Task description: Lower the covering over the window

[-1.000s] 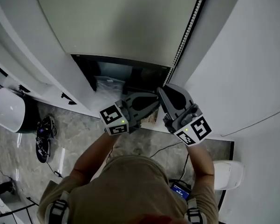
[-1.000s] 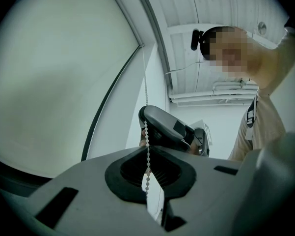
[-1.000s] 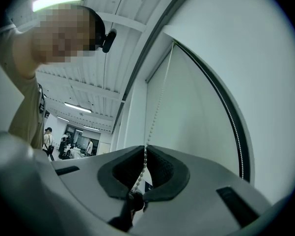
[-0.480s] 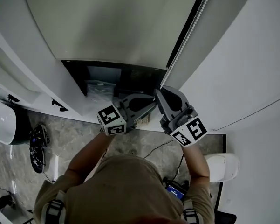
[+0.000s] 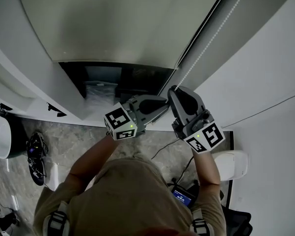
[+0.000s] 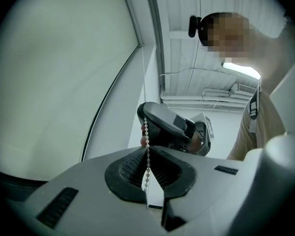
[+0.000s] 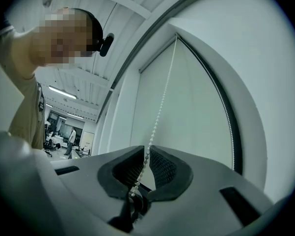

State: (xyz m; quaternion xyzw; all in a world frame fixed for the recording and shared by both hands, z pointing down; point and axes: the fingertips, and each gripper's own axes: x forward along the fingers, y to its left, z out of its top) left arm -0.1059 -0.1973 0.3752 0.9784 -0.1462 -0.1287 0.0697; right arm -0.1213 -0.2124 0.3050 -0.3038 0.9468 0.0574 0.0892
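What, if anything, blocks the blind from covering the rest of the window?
Nothing visible does. The blind ends above bare dark glass. The left gripper and right gripper are shut on the bead chain at the window's right side. A pale crinkled shape low in the pane is unclear.

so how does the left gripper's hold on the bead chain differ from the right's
The right gripper grips the bead chain where it runs straight up beside the blind. The left gripper grips the short stretch that comes out of the right one. In the head view the right gripper points along the chain, while the left lies across, towards it. Both are shut on the chain.
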